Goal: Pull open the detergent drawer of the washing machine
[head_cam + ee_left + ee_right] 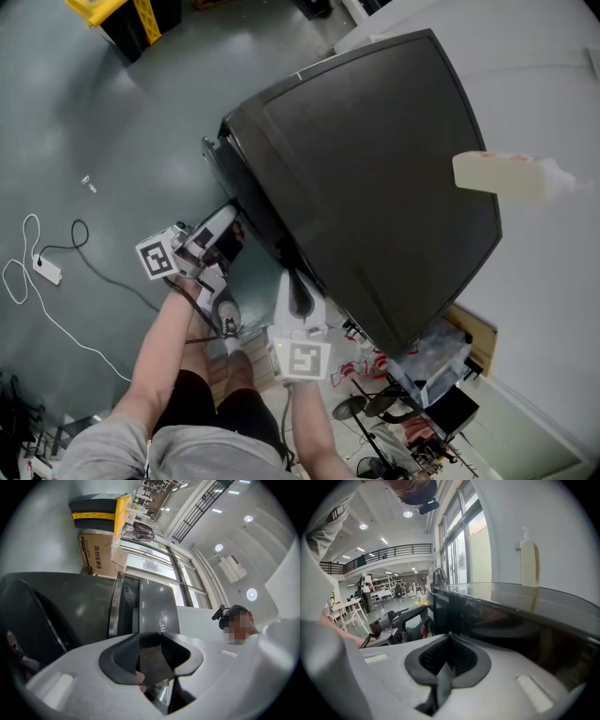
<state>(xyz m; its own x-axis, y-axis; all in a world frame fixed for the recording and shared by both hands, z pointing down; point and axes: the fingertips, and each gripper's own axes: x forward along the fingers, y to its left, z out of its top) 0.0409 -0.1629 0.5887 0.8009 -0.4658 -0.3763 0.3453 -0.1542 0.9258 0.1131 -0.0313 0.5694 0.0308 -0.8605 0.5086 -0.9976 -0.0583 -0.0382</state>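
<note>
Washing machine (375, 178): dark cabinet on a grey floor. A pale pump bottle (497, 176) stands upright on its top, toward the wall side.

Detergent drawer (154, 606): glossy dark front panel with a small white logo. It sits in the top band of the machine's front, above a chrome strip (112, 611) and the round door (33, 620). How far it stands out of the cabinet cannot be judged.

Left gripper (151, 660): up against the machine's front, with its fingers drawn in narrow onto the dark drawer panel, which sits between the pads.

Right gripper (449, 663): held close by the front edge, further along toward the person's right (whether it touches the machine cannot be told). Its fingers are together with nothing between them.

A white cable and power strip (45, 269) lie on the floor, well apart from the machine.
</note>
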